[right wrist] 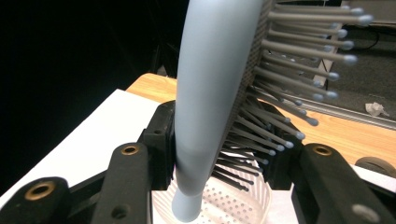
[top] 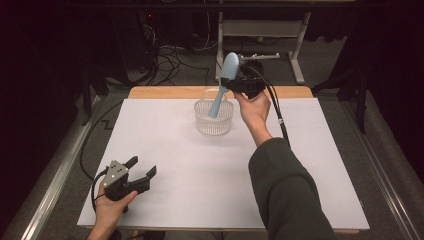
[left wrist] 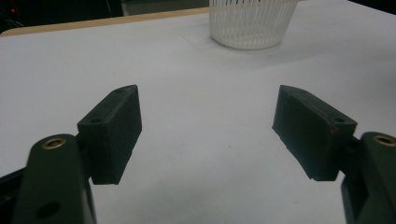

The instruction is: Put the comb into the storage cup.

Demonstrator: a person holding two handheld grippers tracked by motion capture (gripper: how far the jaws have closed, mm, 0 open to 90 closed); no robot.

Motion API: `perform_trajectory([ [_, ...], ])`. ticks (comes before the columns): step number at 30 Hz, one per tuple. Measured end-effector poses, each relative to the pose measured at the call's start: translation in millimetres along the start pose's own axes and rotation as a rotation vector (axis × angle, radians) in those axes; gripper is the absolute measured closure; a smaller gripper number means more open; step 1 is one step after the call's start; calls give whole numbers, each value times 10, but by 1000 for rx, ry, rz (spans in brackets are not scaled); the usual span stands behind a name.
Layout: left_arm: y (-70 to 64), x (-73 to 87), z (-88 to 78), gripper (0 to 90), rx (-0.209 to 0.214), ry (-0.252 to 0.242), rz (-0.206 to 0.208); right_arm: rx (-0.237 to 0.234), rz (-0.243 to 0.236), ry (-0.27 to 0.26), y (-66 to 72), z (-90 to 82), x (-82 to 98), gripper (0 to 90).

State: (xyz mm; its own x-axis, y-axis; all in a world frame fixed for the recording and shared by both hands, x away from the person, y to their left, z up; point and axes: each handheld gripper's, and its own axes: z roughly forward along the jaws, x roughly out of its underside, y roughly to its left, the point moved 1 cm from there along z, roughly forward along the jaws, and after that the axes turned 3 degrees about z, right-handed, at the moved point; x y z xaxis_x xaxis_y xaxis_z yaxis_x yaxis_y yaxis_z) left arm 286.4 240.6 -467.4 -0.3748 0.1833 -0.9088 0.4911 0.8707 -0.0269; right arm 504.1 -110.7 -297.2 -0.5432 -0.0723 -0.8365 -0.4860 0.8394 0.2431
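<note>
A light blue hairbrush (top: 223,82) hangs handle-down over a white perforated basket (top: 214,125) at the back of the table. My right gripper (top: 239,84) is shut on the hairbrush (right wrist: 210,93) near the base of its head, one pad on its smooth back and the other against the bristles. The handle tip points into the basket (right wrist: 224,205) below. My left gripper (top: 142,169) rests low at the front left, jaws wide apart with nothing between them. In the left gripper view its fingertips (left wrist: 114,130) frame bare white tabletop, with the basket (left wrist: 252,23) far ahead.
White paper (top: 200,170) covers the table, with a wooden edge (top: 165,92) showing at the back. A cable (top: 277,117) trails from my right gripper along the forearm. Beyond the table stand a desk frame (top: 260,30) and floor cables (top: 170,60).
</note>
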Motion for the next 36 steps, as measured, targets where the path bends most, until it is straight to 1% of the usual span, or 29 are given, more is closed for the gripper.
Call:
perform_trajectory([
  [3,-11,1,10,246,2,4,9,6,-20,-3,37,45,16,544],
  [7,-7,2,8,246,3,4,6,17,-28,12,74,127,51,545],
  [14,-9,2,7,246,4,7,8,53,-47,17,129,265,124,544],
  [22,-13,1,0,246,10,10,13,53,-44,42,159,426,238,539],
  [28,-15,-1,3,246,10,11,16,57,-38,56,163,484,302,535],
  [32,-15,1,6,246,9,18,13,59,-41,45,184,501,329,534],
  [36,-19,1,5,246,10,17,14,63,-41,50,203,531,352,532],
])
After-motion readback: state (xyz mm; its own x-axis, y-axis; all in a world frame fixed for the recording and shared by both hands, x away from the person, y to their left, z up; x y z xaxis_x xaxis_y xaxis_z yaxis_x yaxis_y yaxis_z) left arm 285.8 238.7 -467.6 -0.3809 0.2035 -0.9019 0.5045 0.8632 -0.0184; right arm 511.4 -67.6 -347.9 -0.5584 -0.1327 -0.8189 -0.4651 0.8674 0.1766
